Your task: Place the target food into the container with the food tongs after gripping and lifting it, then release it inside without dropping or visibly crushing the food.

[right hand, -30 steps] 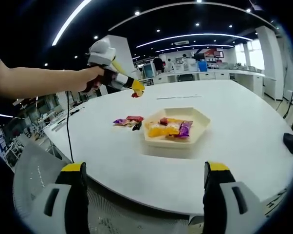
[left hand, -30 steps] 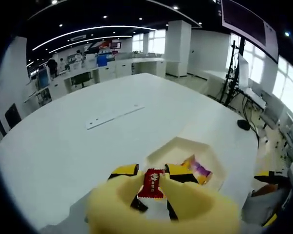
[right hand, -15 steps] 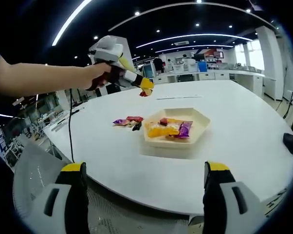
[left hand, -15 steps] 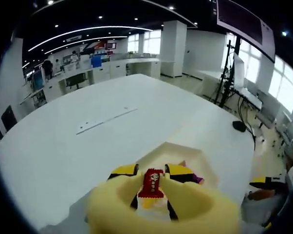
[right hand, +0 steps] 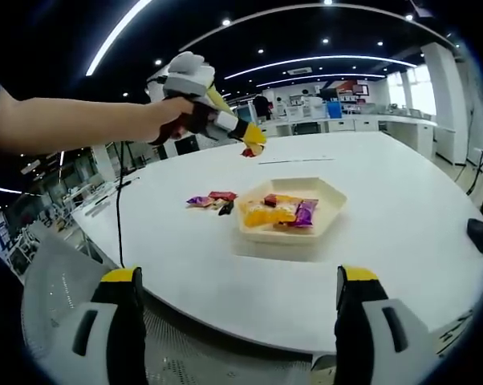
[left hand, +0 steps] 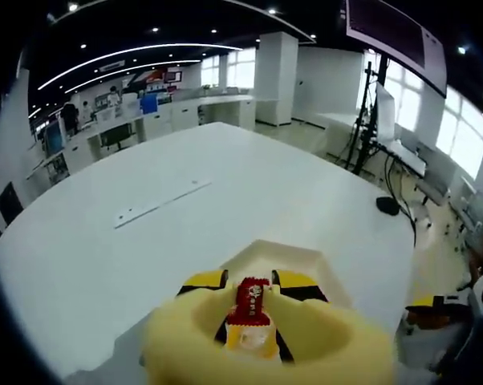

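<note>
White and broad, the surface (right hand: 402, 224) sits in an open office with ceiling lights and desks far behind. The left claw (left hand: 251, 314) is clenched on yellow food tongs (left hand: 265, 341), and the tongs pinch a red-wrapped candy (left hand: 251, 301) at their tips. Over the last second this claw has travelled across the surface toward the tray (right hand: 326, 210): in the right gripper view the tongs (right hand: 248, 138) with the red candy (right hand: 249, 151) have gone from well left of the tray to a spot above and just behind its far left edge. In the left gripper view the tray (left hand: 302, 258) has slid under the tong tips, so the sweets inside it are now hidden there. The candy looks whole, not squashed.

In the right gripper view the tray holds yellow, red and purple wrapped sweets (right hand: 280, 212), and a few more wrapped sweets (right hand: 212, 199) lie on the surface just beside its left side.

The right claw (right hand: 237, 321) stands released and holds nothing, well back from the tray, unmoved over the second.

By this reading the carry is nearly done; lowering over the tray and easing the tongs apart remain.
</note>
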### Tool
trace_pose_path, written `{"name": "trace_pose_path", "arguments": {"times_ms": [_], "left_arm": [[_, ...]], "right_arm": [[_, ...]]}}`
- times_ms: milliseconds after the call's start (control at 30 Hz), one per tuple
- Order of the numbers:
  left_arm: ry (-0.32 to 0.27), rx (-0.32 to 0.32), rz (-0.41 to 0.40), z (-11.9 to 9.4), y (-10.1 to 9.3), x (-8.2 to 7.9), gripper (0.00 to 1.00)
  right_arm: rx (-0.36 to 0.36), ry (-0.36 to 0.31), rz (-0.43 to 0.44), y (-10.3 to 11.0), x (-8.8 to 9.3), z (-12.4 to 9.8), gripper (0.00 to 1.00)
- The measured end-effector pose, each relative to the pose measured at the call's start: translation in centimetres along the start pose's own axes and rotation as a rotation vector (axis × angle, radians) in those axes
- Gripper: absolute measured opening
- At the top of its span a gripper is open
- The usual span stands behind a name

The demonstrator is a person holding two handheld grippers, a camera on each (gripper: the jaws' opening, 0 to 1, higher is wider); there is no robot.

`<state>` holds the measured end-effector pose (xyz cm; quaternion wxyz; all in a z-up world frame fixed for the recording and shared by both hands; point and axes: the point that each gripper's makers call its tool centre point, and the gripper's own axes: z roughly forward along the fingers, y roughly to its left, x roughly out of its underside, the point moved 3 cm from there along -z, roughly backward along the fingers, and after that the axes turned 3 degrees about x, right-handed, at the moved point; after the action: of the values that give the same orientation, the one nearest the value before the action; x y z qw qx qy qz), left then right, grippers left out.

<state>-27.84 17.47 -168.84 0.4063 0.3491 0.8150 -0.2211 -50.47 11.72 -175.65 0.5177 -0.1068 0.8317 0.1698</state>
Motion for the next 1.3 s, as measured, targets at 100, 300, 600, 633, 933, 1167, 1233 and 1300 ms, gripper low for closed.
{"name": "trace_pose_path", "arguments": {"times_ms": [100,300,600,633,933,1167,1233,1300], "left_arm": [[0.0,0.006,0.004,0.1,-0.2,-0.1,0.18],[-0.026,0.04,-0.028,0.2,-0.7,-0.5,0.23],[-0.016,0.029,-0.021,0.1,-0.5,-0.2,0.23],[-0.015,0.032,-0.03,0.0,-0.4,-0.1,0.23],[-0.013,0.023,-0.036,-0.5,0.1,0.3,0.23],[-0.008,0.012,-0.047,-1.0,1.0,1.1,0.23],[-0.007,0.008,-0.054,-1.2,1.3,1.4,0.23],[-0.007,0.003,-0.06,-1.4,1.6,1.7,0.23]], "right_arm": [[-0.001,0.002,0.0,0.0,0.0,0.0,1.0],[-0.002,0.004,0.001,0.1,0.1,0.0,1.0],[-0.003,0.005,0.001,0.1,0.1,0.0,1.0],[-0.003,0.005,0.001,0.1,0.1,0.0,1.0],[-0.003,0.007,0.001,0.1,0.1,0.0,1.0],[-0.003,0.009,0.0,0.1,0.1,0.0,1.0],[-0.004,0.011,0.0,0.1,0.1,0.0,1.0],[-0.005,0.012,0.0,0.1,0.2,0.0,1.0]]}}
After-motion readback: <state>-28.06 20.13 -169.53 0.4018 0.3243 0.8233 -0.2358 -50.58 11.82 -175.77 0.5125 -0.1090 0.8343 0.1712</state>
